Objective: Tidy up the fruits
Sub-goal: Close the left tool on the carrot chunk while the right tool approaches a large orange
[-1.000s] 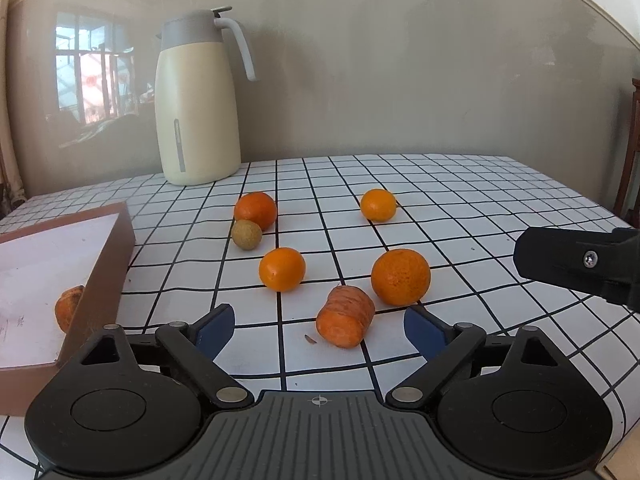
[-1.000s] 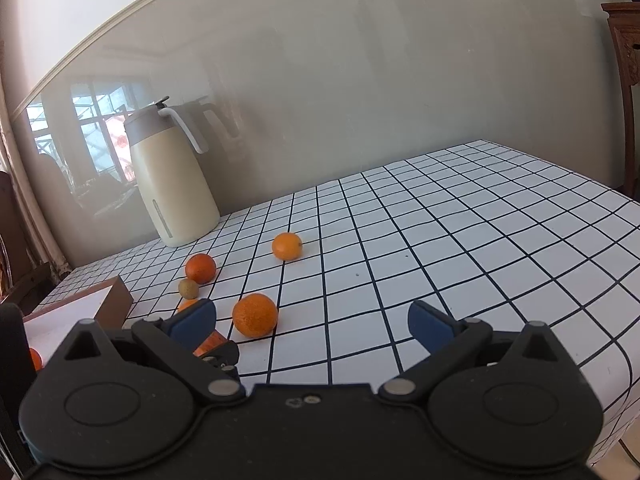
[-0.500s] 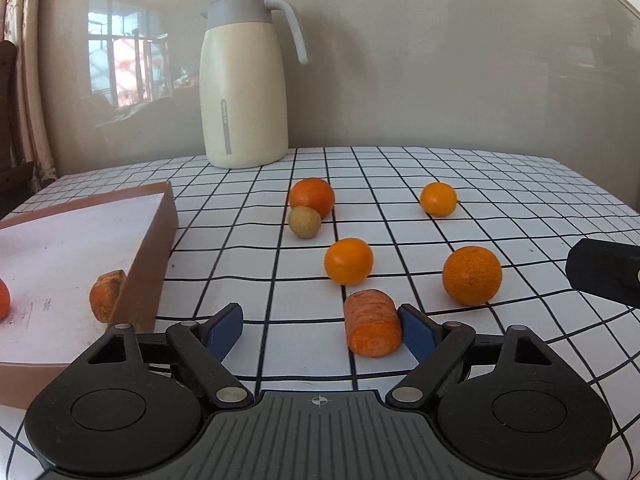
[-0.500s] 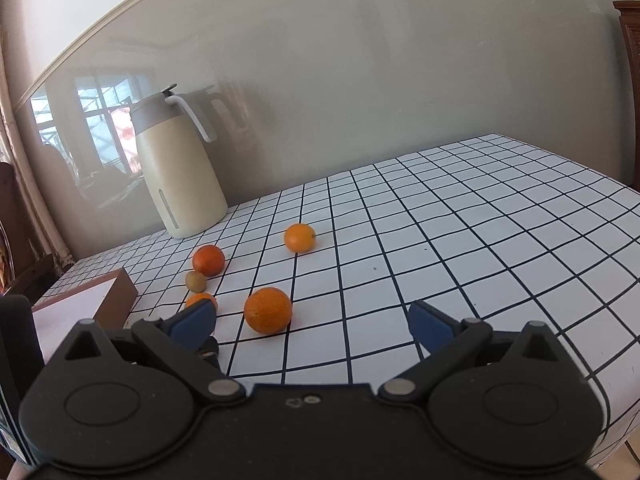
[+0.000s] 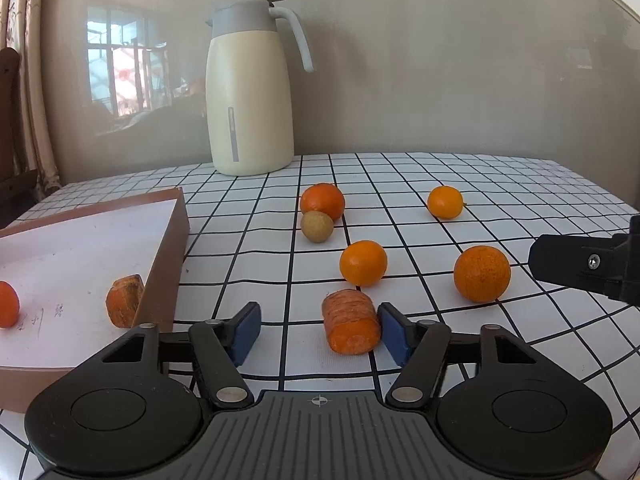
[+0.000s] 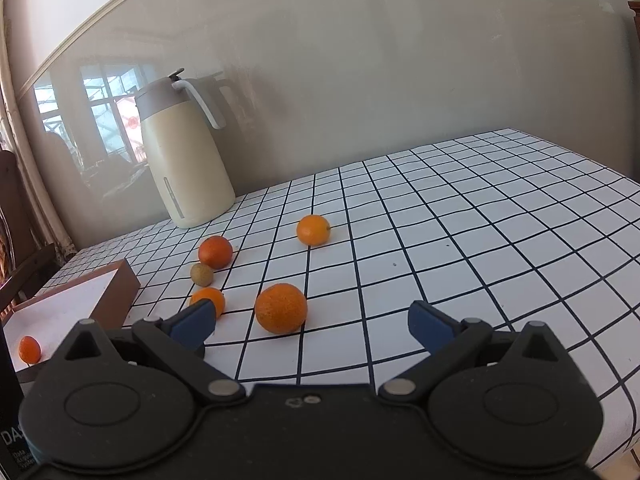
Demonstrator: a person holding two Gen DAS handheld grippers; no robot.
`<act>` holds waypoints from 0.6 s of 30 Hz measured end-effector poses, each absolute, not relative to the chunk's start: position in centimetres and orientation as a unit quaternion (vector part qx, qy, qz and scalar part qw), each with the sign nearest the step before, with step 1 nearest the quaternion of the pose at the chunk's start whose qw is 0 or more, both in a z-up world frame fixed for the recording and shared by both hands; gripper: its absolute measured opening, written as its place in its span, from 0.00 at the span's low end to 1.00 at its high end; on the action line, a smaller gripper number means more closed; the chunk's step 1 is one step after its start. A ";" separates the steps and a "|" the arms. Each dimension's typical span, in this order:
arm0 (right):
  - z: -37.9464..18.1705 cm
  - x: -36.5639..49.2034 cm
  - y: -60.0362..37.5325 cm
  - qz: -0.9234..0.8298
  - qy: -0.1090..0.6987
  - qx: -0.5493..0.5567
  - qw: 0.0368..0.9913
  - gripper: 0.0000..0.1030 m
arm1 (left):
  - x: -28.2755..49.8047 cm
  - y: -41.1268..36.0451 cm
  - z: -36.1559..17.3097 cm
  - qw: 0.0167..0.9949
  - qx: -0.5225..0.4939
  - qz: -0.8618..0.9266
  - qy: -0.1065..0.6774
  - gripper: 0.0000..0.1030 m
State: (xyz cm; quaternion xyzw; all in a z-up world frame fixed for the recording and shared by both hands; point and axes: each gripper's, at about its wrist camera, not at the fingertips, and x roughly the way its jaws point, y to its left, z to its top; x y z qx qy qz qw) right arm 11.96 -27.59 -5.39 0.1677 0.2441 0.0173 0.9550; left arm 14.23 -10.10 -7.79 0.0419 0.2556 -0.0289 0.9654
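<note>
Left wrist view: left gripper (image 5: 318, 334) low in frame, jaws closing around carrot chunk (image 5: 351, 321) at lower centre, right pad touching, left pad apart. Could have shoved chunk sideways, off-centre. Right gripper (image 6: 310, 324) spread, empty. Box (image 5: 168, 236) at left.

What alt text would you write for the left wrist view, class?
The left gripper is closing its blue fingers around a carrot chunk on a checked tablecloth. Oranges lie beyond, a cream jug stands behind, and a box at left holds another chunk.
</note>
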 end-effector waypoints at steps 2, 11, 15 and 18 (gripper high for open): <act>-5.4 12.2 -27.6 0.020 0.246 0.168 0.954 0.94 | 14.2 -10.1 -7.7 0.965 0.042 -0.033 0.257 0.49; -5.5 12.7 -27.0 0.029 0.252 0.159 0.954 0.94 | 14.0 -10.5 -7.9 0.965 0.048 -0.037 0.254 0.41; -5.5 13.4 -26.5 0.042 0.258 0.140 0.955 0.91 | 14.2 -10.0 -7.9 0.965 0.040 -0.033 0.257 0.28; -5.4 14.1 -26.2 0.047 0.265 0.131 0.954 0.87 | 14.1 -9.8 -7.9 0.965 0.042 -0.034 0.256 0.28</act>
